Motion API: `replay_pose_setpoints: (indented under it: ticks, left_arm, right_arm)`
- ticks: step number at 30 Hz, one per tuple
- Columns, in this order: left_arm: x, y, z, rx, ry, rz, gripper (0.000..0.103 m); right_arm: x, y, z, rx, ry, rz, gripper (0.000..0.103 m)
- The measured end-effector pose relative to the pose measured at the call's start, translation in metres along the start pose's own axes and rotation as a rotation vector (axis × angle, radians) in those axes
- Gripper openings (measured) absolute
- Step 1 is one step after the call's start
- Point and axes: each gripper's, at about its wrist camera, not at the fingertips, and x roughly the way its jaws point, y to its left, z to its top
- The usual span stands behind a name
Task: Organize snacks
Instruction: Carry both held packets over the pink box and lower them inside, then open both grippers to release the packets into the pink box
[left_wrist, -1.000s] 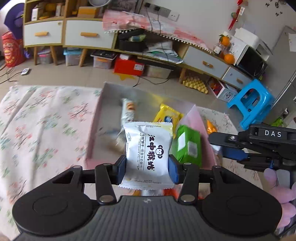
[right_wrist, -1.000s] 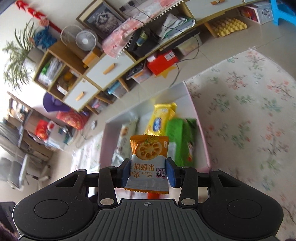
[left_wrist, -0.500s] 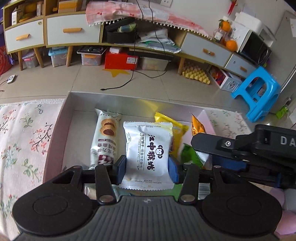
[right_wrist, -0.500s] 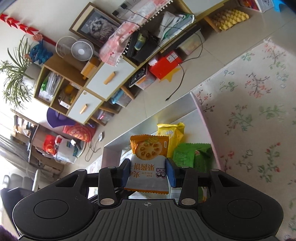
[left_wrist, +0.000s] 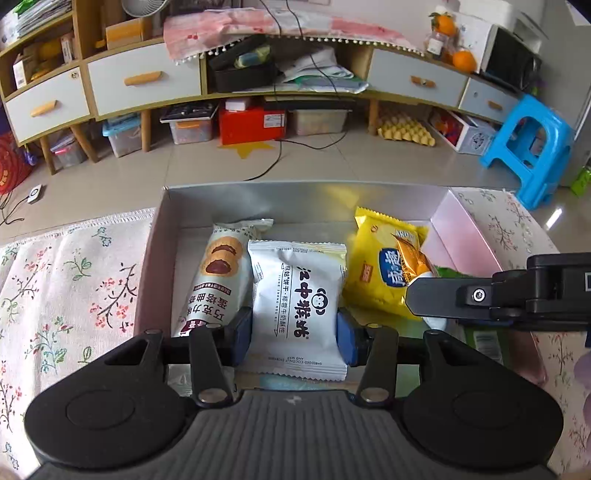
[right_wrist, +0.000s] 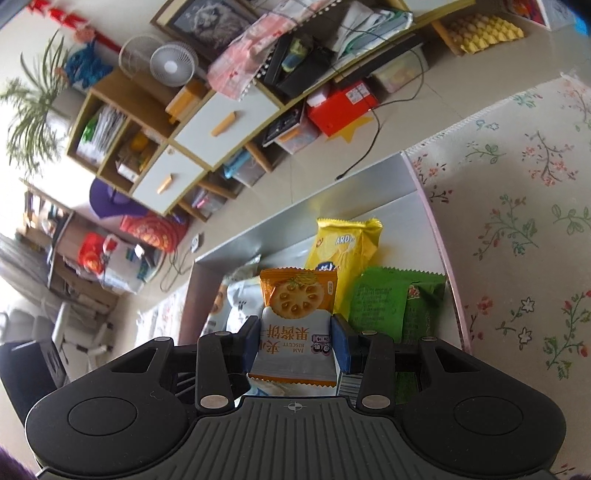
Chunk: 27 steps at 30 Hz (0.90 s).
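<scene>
Left gripper (left_wrist: 294, 332) is closed on a white snack pack (left_wrist: 297, 306), its blue pads pressing the two sides of the pack. It hangs over the open box (left_wrist: 295, 199), which sits on a counter with a flowery cloth (left_wrist: 74, 288). Right gripper (right_wrist: 295, 341) is closed on an orange biscuit pack (right_wrist: 295, 321) in the same way, also over the box. In the left view, a long cookie pack (left_wrist: 218, 273) lies in the box at about 10 o'clock from the white pack, and a yellow pack (left_wrist: 384, 266) lies at about 2 o'clock. In the right view, a green pack (right_wrist: 391, 306) lies at about 3 o'clock from the orange pack, close to the box's pink wall (right_wrist: 439, 240). I think the job now is putting both packs into the box with the others. Next, each pack needs a free spot to go down in, and then each gripper can open and let go. The white pack looks like it could go between the cookie pack and the yellow one.
</scene>
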Motion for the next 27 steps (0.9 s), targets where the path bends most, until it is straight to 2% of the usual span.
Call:
replay_pose_setpoints:
  ticks: [5,13,16,21,25,27]
  left_arm:
    - [-0.006,0.003,-0.005,0.008,-0.047,-0.028,0.045]
    - [-0.014,0.005,-0.002,0.000,-0.067,-0.057,0.047]
    - [-0.015,0.003,-0.004,0.006,-0.071,-0.071,0.055]
    - [-0.019,-0.002,-0.006,0.014,-0.075,-0.078,0.064]
    - [-0.027,-0.005,-0.010,-0.018,-0.082,-0.063,0.072]
    - [-0.034,-0.007,-0.014,-0.040,-0.093,-0.071,0.080]
  right_arm:
    - [-0.002,0.002,0.001,-0.042,0.021,-0.018,0.040]
    - [-0.005,0.005,-0.001,-0.081,0.049,-0.042,0.042]
    - [-0.006,0.003,0.001,-0.054,0.060,-0.036,0.044]
    - [-0.011,0.002,0.002,-0.031,0.053,-0.015,0.057]
    - [-0.019,0.006,0.003,-0.047,0.043,-0.020,0.064]
    - [-0.025,0.011,0.002,-0.060,0.041,-0.032,0.069]
